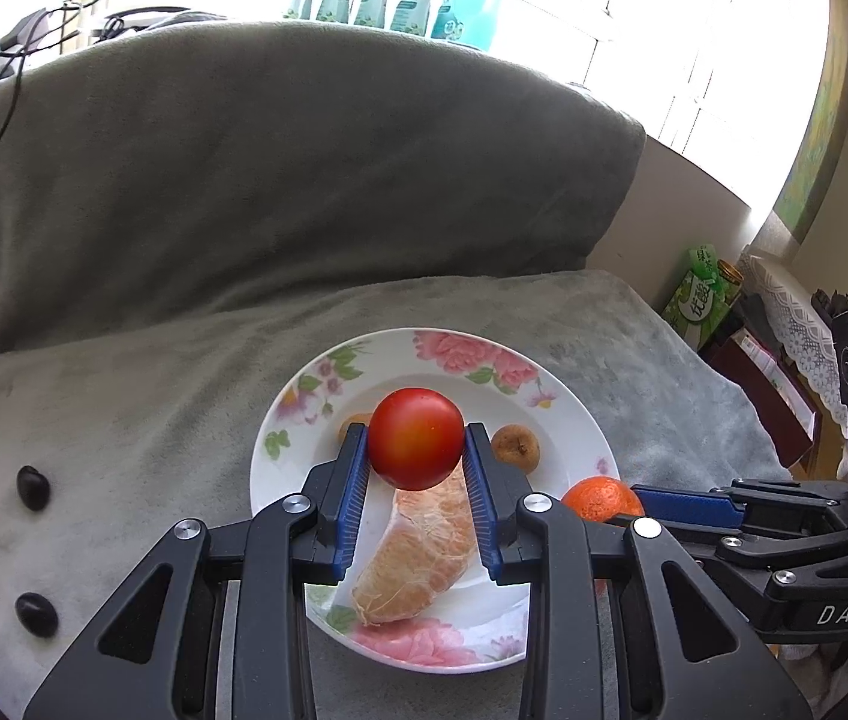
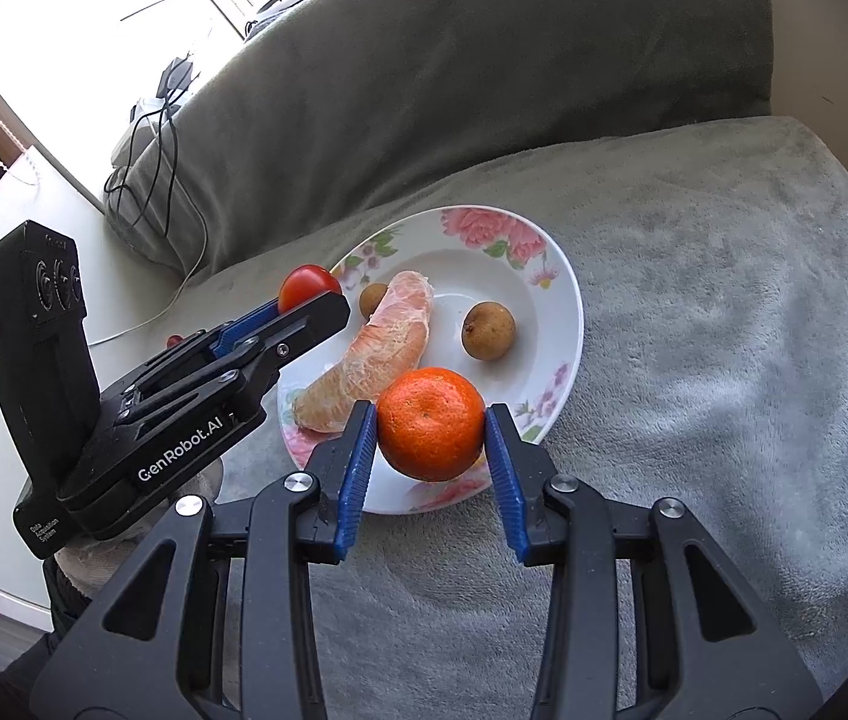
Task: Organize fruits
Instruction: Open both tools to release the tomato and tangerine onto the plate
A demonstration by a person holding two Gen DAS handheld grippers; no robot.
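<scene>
Left wrist view, nearest first: the left hand-held gripper (image 1: pixel 416 450) clamps a red tomato (image 1: pixel 415 439) between its blue pads, held above the flowered plate (image 1: pixel 568 420) so it can be set down among the fruit there. Under it on the plate lies a peeled pomelo segment (image 1: pixel 418 558), with a small brown fruit (image 1: pixel 515 447), perhaps a longan, just beside it. Two dark fruits (image 1: pixel 33 487) and part of an orange fruit at the left edge lie loose on the grey blanket (image 1: pixel 124 420); I judge they still await sorting.

From the right wrist view, the right hand-held gripper (image 2: pixel 431 423) grips a mandarin (image 2: pixel 430 422) squarely between its pads, over the near rim of the plate, apparently poised for the same drop. A second brown fruit (image 2: pixel 373 299) sits behind the pomelo segment.

The plate rests on the blanket over a sofa seat, which gives a soft, slightly uneven base.

Writing: "GenRobot.AI" and "Data Acquisition System" on the left device, "DAS" on the right one. Farther off, a green carton (image 1: pixel 697 300) carries Chinese characters, too small to read surely.
</scene>
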